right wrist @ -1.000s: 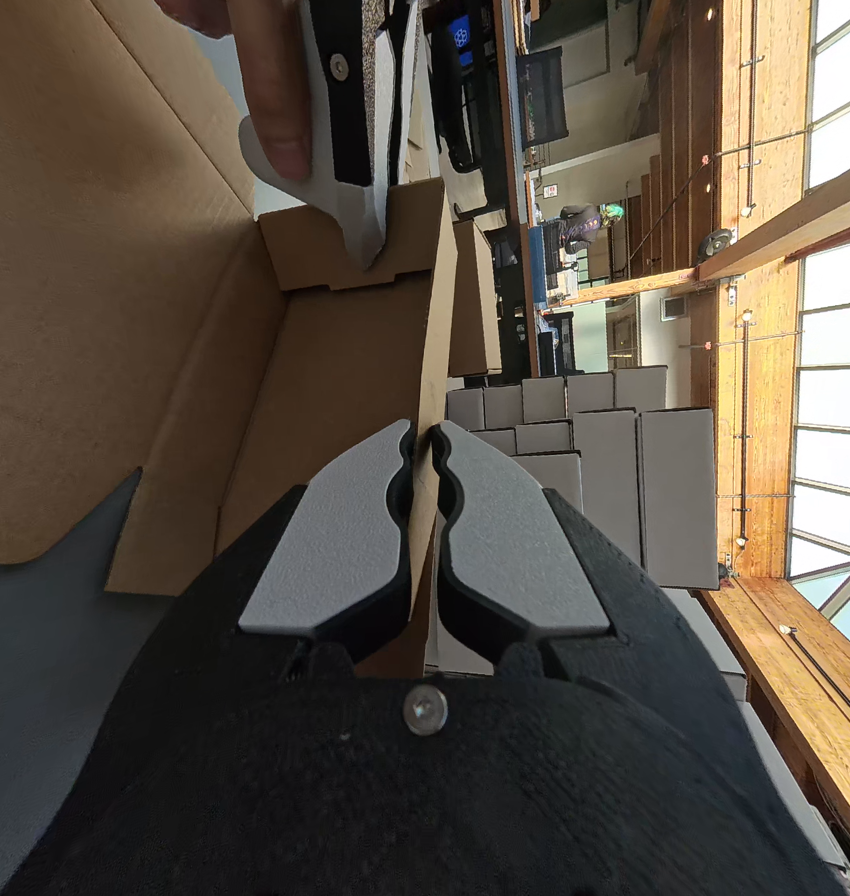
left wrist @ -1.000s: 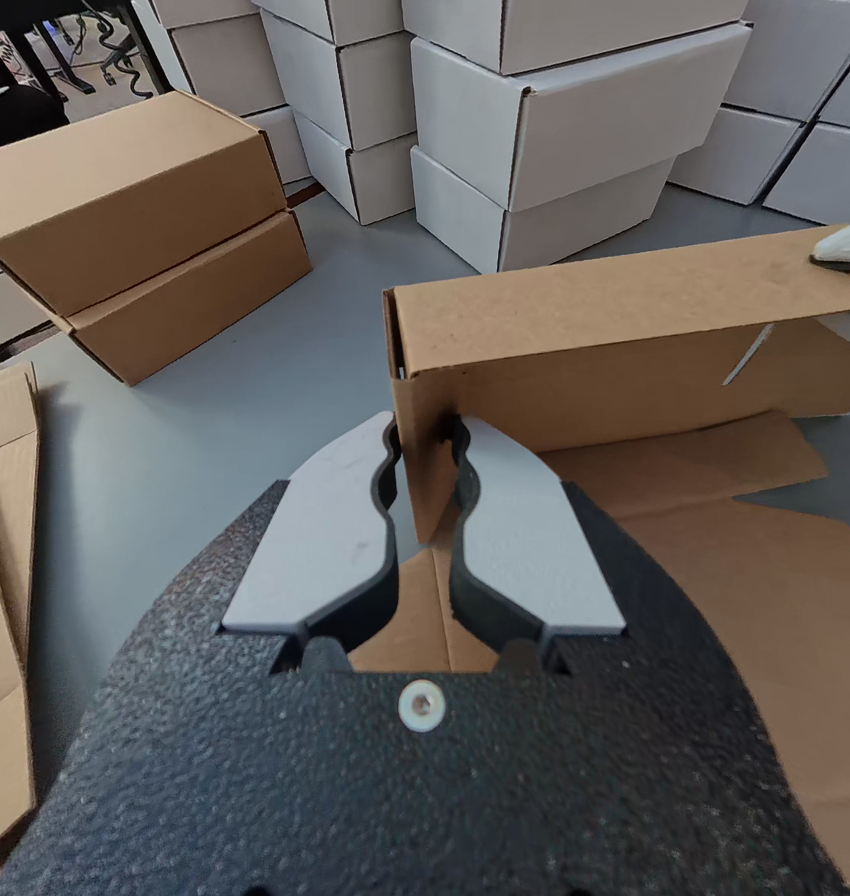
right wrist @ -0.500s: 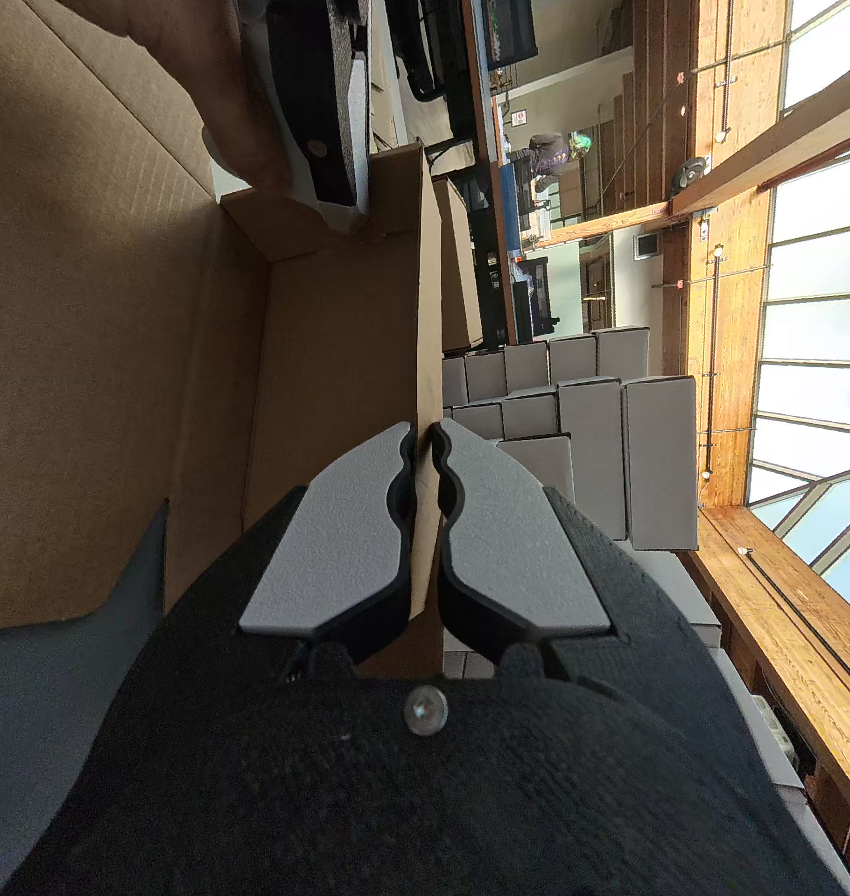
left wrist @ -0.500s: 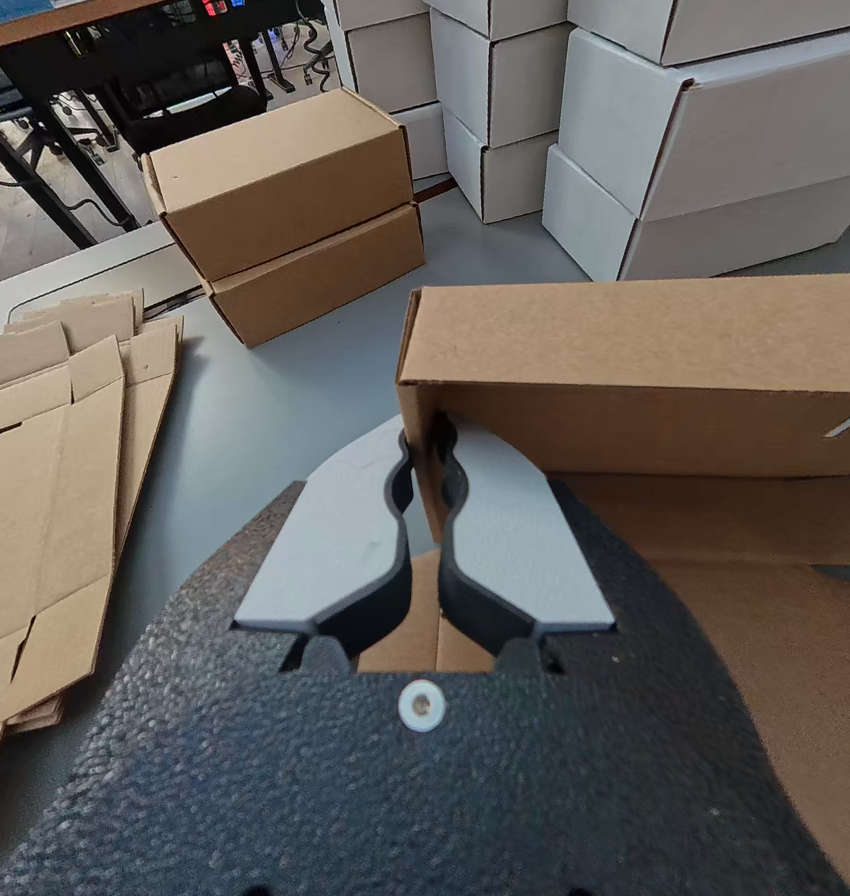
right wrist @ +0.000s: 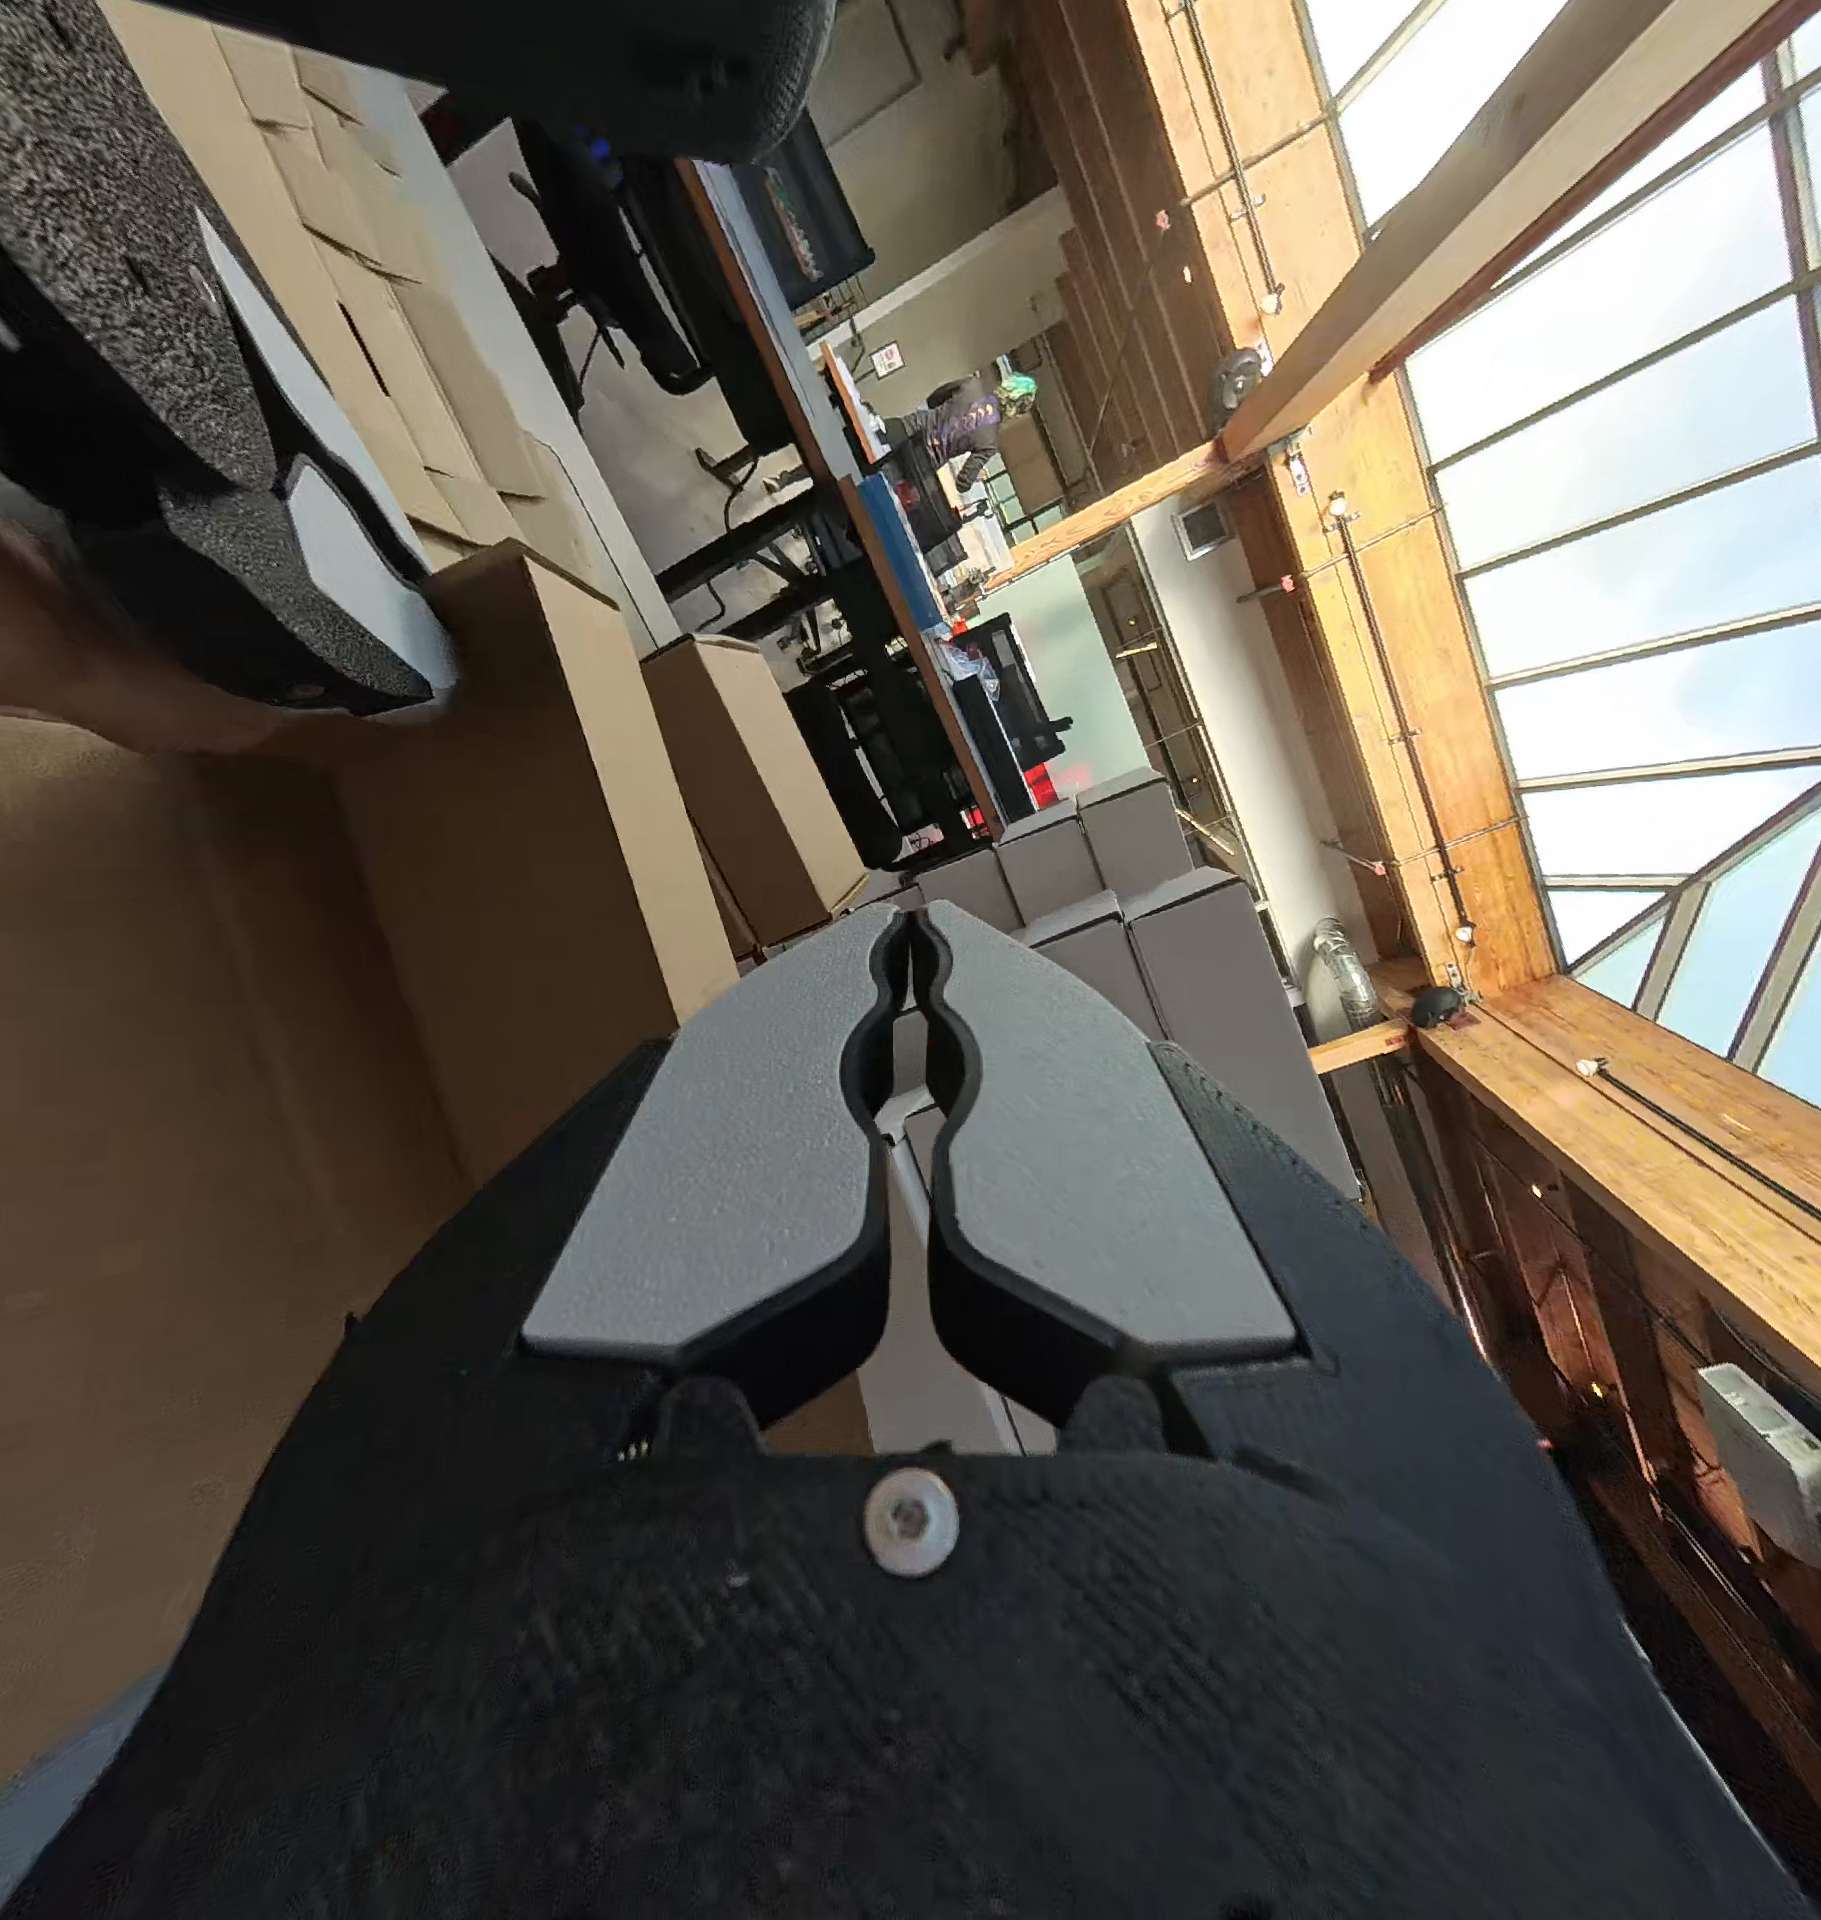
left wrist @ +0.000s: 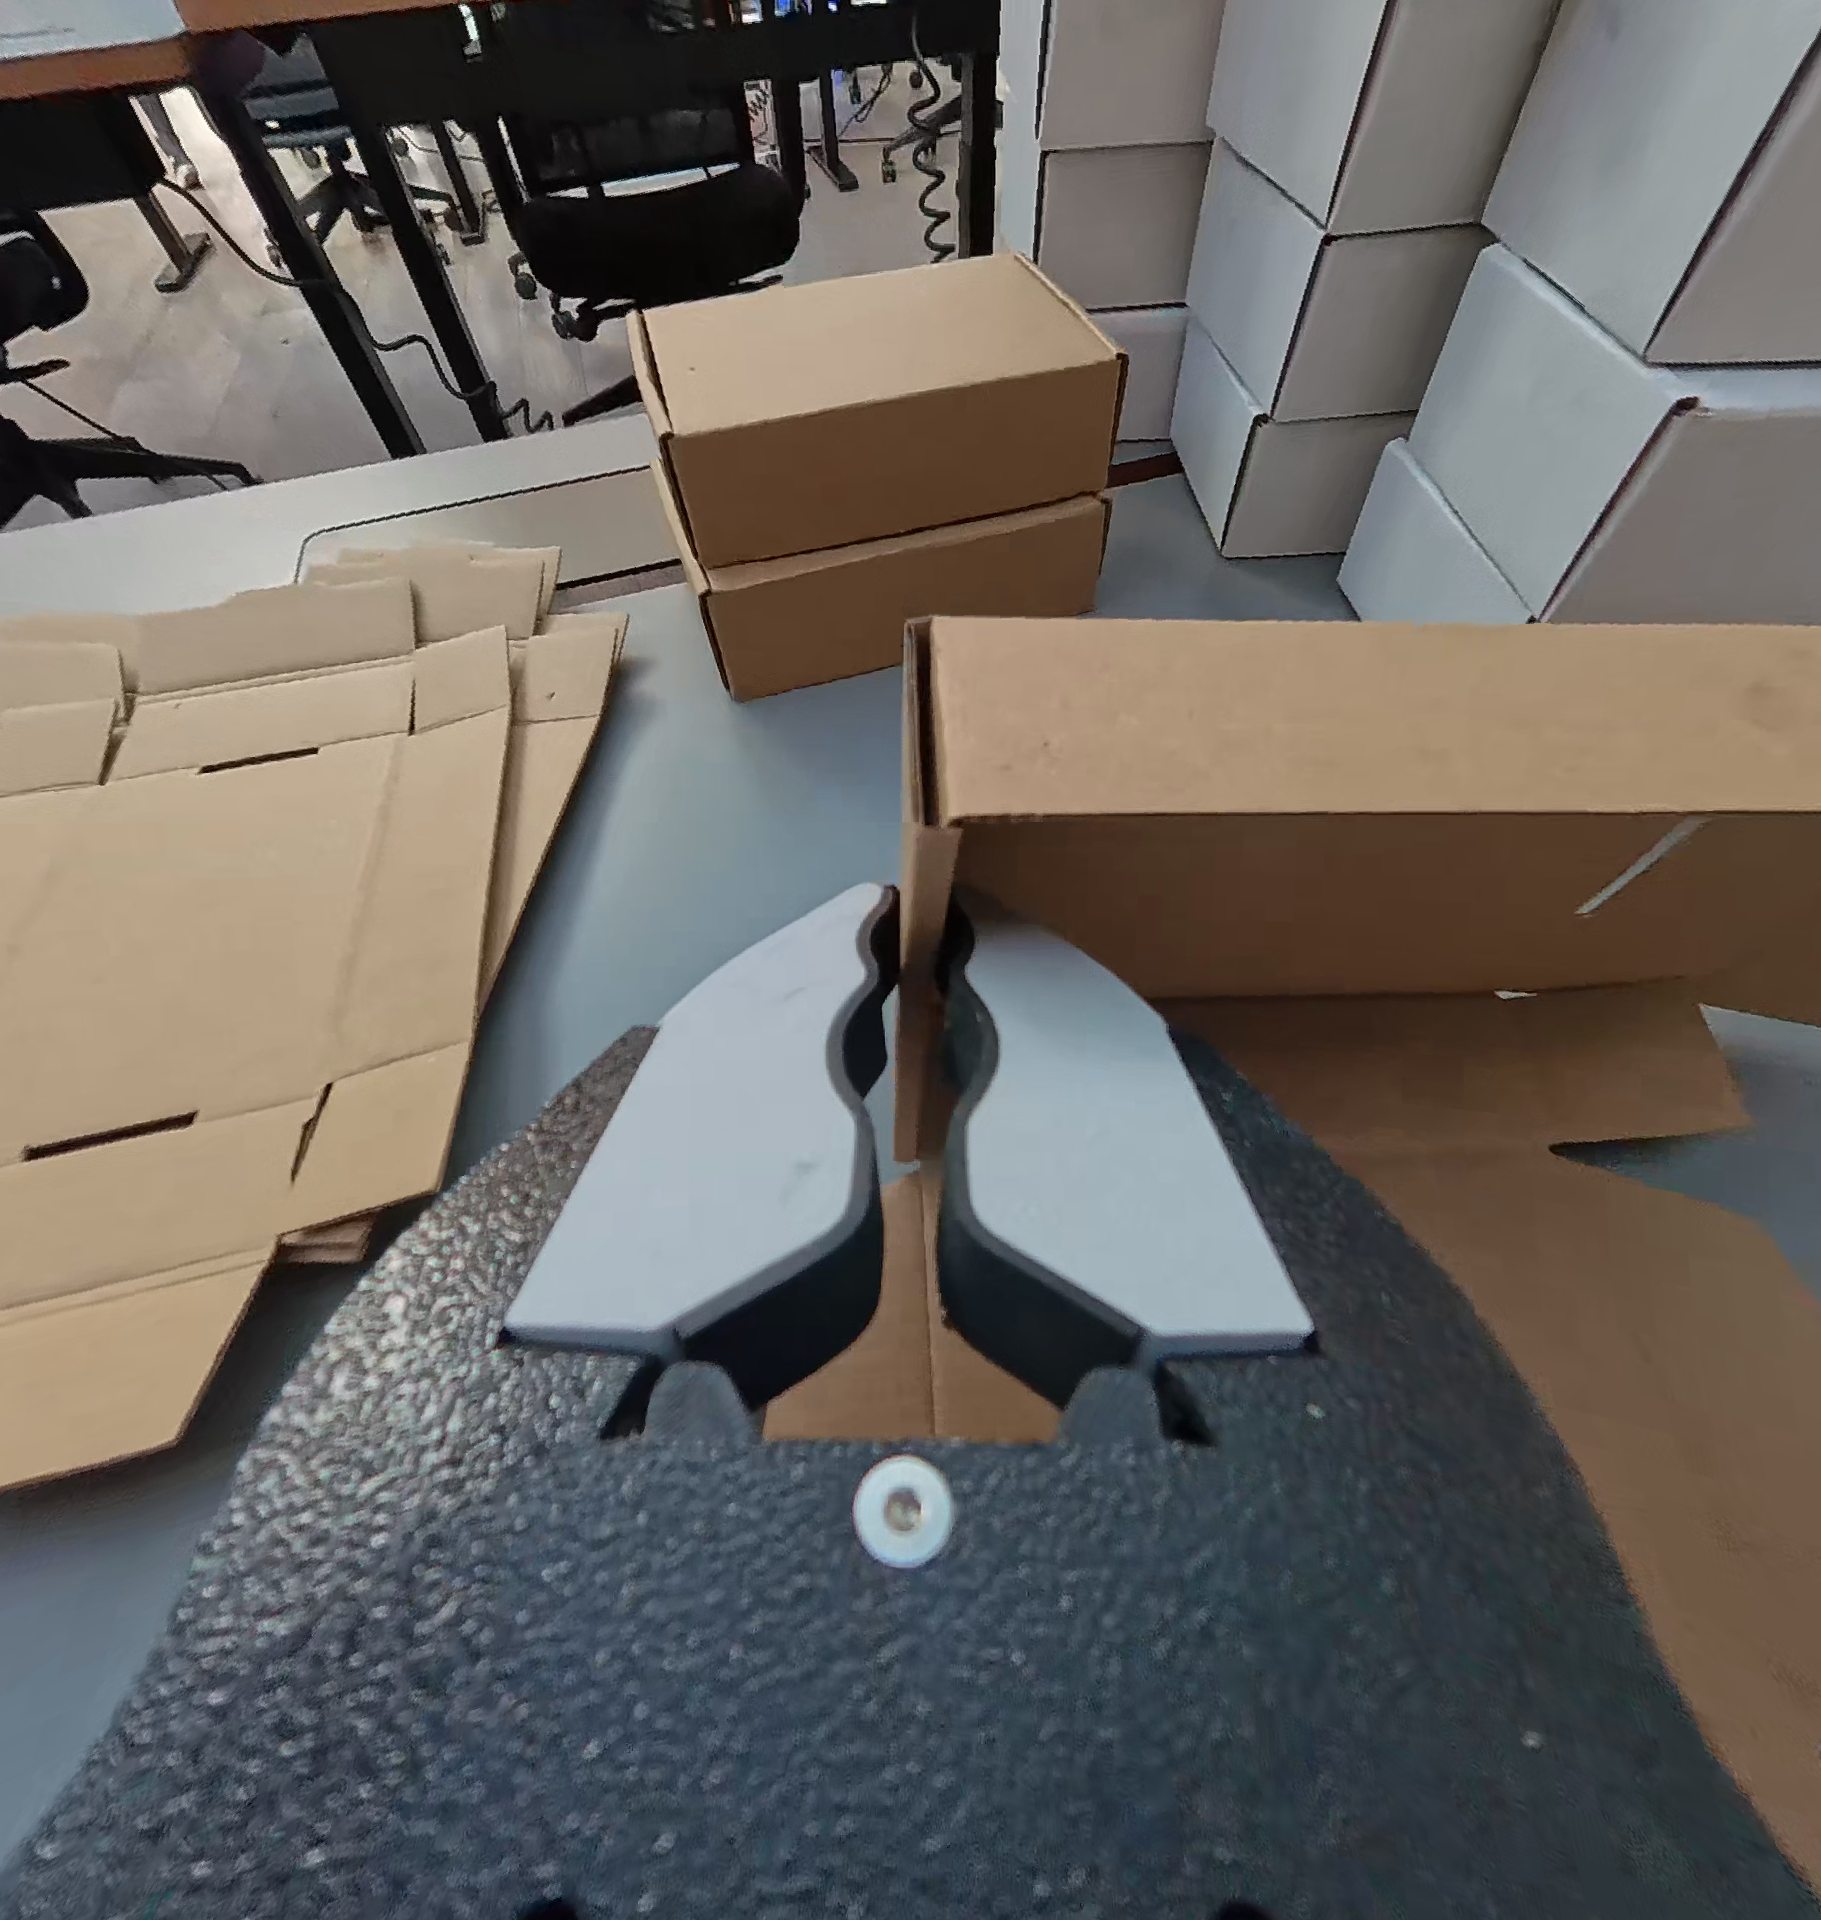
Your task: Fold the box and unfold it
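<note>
At the centre of the left wrist view, the left gripper (left wrist: 921, 925) pinches the upright end flap of the half-folded brown box (left wrist: 1384, 727), which stands on the grey table (left wrist: 698, 810) toward the right. Flat cardboard sheets (left wrist: 210, 935) lie at left, two closed brown boxes (left wrist: 885, 468) farther up. At the centre of the right wrist view, the right gripper (right wrist: 914, 920) is pressed together on nothing, beside the box wall (right wrist: 532, 831); white boxes (right wrist: 1186, 935) stand behind.

brown cardboard box (left wrist: 1384, 821), half-folded, one long wall upright at frame right, panels flat below it.
</note>
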Demonstrator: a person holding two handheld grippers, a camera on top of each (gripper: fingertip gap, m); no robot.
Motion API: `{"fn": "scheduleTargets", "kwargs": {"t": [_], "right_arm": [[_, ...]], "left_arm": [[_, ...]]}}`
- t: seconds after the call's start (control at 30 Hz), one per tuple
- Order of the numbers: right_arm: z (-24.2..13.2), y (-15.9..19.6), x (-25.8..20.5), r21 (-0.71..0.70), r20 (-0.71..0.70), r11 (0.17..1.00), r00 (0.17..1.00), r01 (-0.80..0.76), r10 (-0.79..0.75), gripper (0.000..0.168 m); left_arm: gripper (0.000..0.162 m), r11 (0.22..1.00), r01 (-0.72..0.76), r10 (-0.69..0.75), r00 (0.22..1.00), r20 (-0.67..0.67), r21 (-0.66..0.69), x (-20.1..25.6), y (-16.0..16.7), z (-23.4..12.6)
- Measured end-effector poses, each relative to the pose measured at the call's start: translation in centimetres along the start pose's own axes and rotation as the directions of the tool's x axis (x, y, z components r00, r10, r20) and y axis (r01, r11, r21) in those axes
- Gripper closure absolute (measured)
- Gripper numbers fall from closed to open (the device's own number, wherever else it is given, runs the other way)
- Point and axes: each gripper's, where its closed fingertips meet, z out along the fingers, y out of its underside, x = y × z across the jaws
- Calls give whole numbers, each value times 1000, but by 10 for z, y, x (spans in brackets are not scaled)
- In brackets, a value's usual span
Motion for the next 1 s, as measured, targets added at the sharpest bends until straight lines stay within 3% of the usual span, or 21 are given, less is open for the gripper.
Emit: {"fn": "scheduleTargets", "kwargs": {"t": [0.1, 0.27, 0.47, 0.63, 0.8, 1.0], "right_arm": [[19, -10, -5, -37, -1, 999, 1000, 7, -7, 168], [25, -18, -39, -71, 140, 997, 990, 24, -14, 168], [21, -25, -34, -30, 100, 999, 995, 19, -16, 168], [-6, -32, 3, 38, -82, 999, 996, -15, 18, 168], [-29, 3, 42, -33, -239, 996, 968, -83, 73, 168], [-16, 23, 39, -101, -209, 993, 977, -61, 39, 168]], "left_arm": [[157, 999, -32, 31, 999, 22, 44, -3, -20, -17], [154, 996, -1, -2, 999, 39, 85, -19, -41, -39], [155, 997, -42, 39, 998, 46, 60, -21, -39, -43], [157, 996, 12, -15, 999, 33, 86, -26, -40, -45], [157, 991, 86, -88, 996, 20, 99, -41, -40, -50], [157, 978, 181, -179, 984, -24, 102, -47, -38, -53]]}}
